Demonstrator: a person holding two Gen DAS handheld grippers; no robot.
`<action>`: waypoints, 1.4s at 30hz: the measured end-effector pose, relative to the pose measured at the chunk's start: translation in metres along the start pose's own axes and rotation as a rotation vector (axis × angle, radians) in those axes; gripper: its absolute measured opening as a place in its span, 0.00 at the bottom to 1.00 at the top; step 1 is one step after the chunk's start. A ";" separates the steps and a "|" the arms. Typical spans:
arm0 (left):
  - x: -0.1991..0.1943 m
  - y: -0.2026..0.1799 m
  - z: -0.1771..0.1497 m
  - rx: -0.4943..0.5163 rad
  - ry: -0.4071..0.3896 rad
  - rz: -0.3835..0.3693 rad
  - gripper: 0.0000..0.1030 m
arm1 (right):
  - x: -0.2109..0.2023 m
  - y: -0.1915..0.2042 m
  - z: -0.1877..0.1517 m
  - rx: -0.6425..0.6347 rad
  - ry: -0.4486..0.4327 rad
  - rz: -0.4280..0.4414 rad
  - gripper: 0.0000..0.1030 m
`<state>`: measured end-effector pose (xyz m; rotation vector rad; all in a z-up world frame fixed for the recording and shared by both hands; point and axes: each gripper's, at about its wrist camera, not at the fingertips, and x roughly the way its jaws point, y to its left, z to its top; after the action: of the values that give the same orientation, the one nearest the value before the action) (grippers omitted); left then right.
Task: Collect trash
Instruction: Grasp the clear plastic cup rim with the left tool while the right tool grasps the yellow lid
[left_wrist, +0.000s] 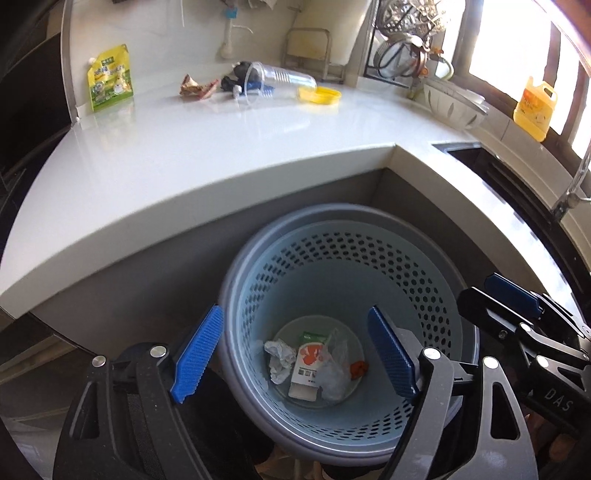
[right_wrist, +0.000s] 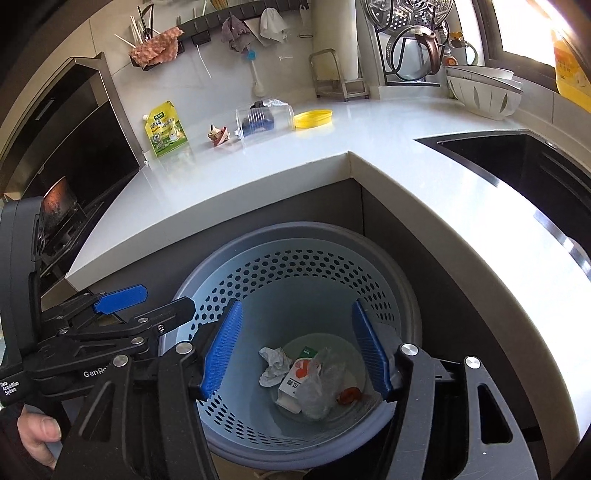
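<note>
We hold both grippers side by side, angled down over the perforated bin, which stands on the floor in the tabletop's inner corner. The left gripper and right gripper have their fingers spread wide, gripping nothing. Crumpled paper and a carton lie inside the bin; a wrapper and clear cup remain on the tabletop.

Bin mouth open from above; trash lies only at its bottom. Both grippers, left and right, hang over it side by side, crowding the opening. Counter edge overhangs the far side. Near counter bare; clutter along the far wall.
</note>
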<state>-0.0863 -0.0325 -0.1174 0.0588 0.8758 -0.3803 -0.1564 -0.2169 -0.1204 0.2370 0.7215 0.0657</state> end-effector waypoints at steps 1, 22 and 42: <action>-0.003 0.003 0.005 -0.005 -0.016 0.003 0.79 | 0.000 0.000 0.005 -0.003 -0.007 0.003 0.59; 0.058 0.046 0.204 -0.049 -0.188 0.066 0.84 | 0.070 -0.028 0.170 -0.061 -0.059 0.018 0.62; 0.153 0.038 0.266 -0.076 -0.076 -0.038 0.44 | 0.114 -0.048 0.207 -0.072 -0.038 0.019 0.62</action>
<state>0.2113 -0.0977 -0.0667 -0.0421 0.8167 -0.3821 0.0653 -0.2869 -0.0555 0.1763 0.6776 0.1051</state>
